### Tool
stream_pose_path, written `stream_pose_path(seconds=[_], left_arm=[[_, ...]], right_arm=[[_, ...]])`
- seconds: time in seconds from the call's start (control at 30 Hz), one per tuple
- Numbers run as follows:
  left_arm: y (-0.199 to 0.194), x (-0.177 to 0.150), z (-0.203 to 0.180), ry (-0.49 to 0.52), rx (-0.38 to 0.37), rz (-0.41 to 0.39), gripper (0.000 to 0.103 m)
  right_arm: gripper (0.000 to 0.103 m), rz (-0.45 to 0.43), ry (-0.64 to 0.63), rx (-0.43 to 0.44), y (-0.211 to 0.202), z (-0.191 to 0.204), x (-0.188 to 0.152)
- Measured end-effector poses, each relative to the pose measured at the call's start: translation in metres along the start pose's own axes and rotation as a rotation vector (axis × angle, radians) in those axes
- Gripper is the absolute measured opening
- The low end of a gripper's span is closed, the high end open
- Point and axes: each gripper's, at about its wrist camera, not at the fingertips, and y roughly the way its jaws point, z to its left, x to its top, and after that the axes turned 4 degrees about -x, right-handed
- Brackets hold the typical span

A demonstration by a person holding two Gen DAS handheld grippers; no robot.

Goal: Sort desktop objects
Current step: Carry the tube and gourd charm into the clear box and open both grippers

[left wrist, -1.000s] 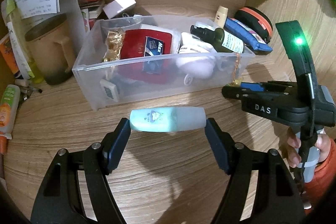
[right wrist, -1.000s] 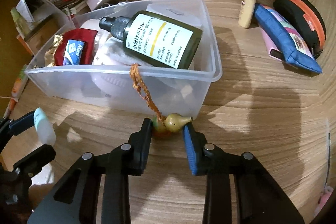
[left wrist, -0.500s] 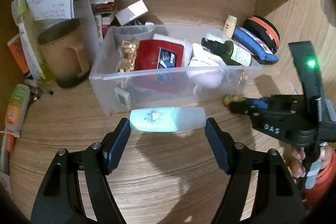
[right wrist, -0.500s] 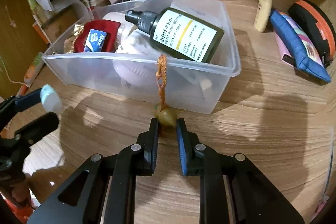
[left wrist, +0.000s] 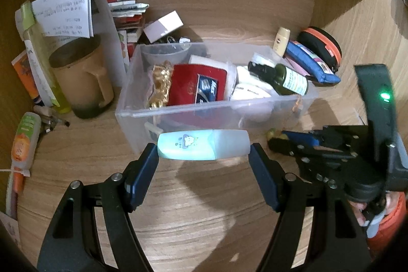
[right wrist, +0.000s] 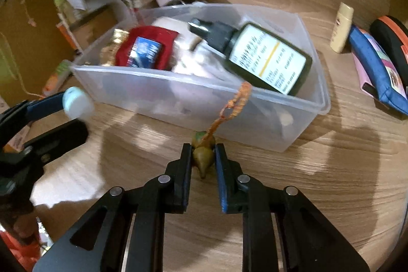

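Note:
My left gripper (left wrist: 204, 152) is shut on a pale blue-green tube (left wrist: 202, 146), held crosswise by its ends just in front of the clear plastic bin (left wrist: 142, 116). The bin holds a dark green pump bottle (right wrist: 265, 57), a red pouch (left wrist: 197, 84) and white items. My right gripper (right wrist: 203, 153) is shut on a small olive gourd charm (right wrist: 202, 156), whose orange cord (right wrist: 233, 103) runs up over the bin's near rim. In the left wrist view the right gripper (left wrist: 274, 140) sits at the bin's right front corner. The left gripper (right wrist: 74, 108) with the tube shows in the right wrist view.
A tan mug (left wrist: 81, 83), papers and a green bottle (left wrist: 40, 63) crowd the left. An orange-green tube (left wrist: 24, 137) lies at far left. A cream bottle (right wrist: 341, 28), blue pouch (right wrist: 374, 70) and black-orange case (left wrist: 321, 49) lie right of the bin. Wooden walls close the back and right.
My right gripper has shut on the gourd charm, and the view has swung so the bin sits more to the left. The left gripper keeps holding the tube, drawn back a little.

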Motion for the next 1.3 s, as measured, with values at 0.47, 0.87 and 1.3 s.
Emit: stream_pose_path(seconds=[0.47, 0.87, 1.3], left_arm=[[0.002, 0.044, 0.004, -0.003, -0.008, -0.056, 0.072], [0.034, 0.056, 0.009, 0.003, 0.030, -0.018, 0.072], [0.044, 0.050, 0.025, -0.033, 0.028, 0.020, 0.074]], right_arm=[[0.016, -0.140, -0.002, 0.094, -0.044, 0.004, 0.031], [0.016, -0.140, -0.060, 0.063, -0.028, 0.011, 0.055], [0.016, -0.104, -0.137, 0.036, -0.011, 0.022, 0.059]])
